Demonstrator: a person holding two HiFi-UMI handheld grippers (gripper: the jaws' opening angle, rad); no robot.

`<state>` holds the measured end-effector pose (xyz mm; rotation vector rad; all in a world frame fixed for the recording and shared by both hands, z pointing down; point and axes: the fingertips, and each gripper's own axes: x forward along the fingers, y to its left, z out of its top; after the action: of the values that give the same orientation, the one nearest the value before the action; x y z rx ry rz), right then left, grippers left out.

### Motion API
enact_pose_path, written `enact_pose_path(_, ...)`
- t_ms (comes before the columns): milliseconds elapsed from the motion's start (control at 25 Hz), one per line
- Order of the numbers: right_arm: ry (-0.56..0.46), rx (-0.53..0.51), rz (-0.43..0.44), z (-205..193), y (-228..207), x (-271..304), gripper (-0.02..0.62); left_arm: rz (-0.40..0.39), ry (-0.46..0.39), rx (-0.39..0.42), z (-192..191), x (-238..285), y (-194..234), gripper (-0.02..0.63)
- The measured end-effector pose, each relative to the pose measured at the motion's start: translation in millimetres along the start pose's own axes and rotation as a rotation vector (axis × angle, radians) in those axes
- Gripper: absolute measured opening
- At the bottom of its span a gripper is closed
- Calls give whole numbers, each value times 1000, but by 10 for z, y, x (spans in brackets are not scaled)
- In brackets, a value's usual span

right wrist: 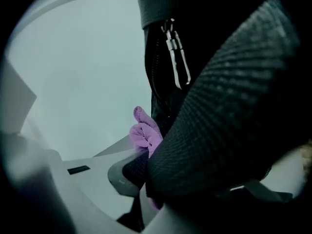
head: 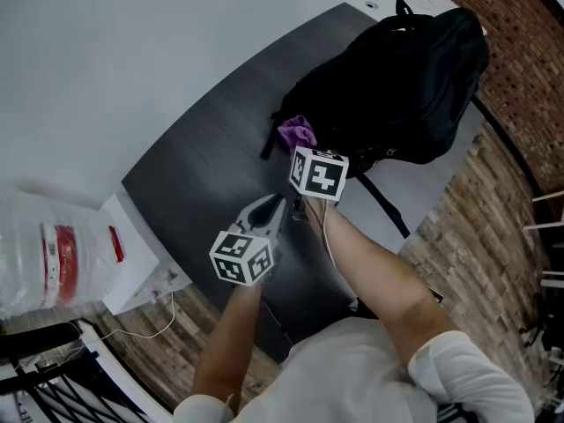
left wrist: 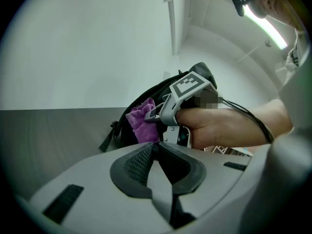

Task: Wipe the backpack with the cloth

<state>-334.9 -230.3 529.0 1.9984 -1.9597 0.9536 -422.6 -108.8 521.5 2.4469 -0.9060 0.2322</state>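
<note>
- The wiping step was judged to be at its start: the cloth (head: 298,132) was seen pressed to the lower left flank of the backpack (head: 397,86), just left of the frame's centre in the head view.
- The right tongs (right wrist: 147,156) were seen clamped on the cloth, a purple bunch of which stuck out above the pads in the right gripper view.
- The left tongs (left wrist: 155,147) were seen closed with nothing between them, held low in the head view, apart from the backpack and just beside the right hand.
- The backpack was found lying on its side in the upper right of the head view, on the far end of the bench (head: 211,174).
- The next move was judged to call for a firm sweep of the cloth along the fabric, with the grip kept tight so that the bunch would not be dragged out.
- The empty left tongs could be set against the bag to steady it, since a soft, light bag would probably slide under pressure.
- The cloth was read as a soft, fleecy, crumpled fabric.
- The backpack was read as matte black woven fabric, rounded and slack, with a thin metal zip pull (right wrist: 176,57) hanging at the top of the right gripper view and a flat strap (head: 383,203) trailing towards the bench edge.
- The bench was seen as a smooth, dark grey slab.
</note>
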Motion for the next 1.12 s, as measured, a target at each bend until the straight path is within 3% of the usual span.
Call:
enact_pose_path(440, 39, 71, -37, -277, -505, -264, 55, -23, 36, 13, -86, 89, -284, 20)
enact_pose_path(720, 51, 32, -80, -408, -769, -421, 55, -63, 59, 34, -123, 156, -479, 20)
enact_pose_path(1120, 82, 57, -156, -569, -1183, -630, 55, -93, 54, 52, -84, 228, -594, 20)
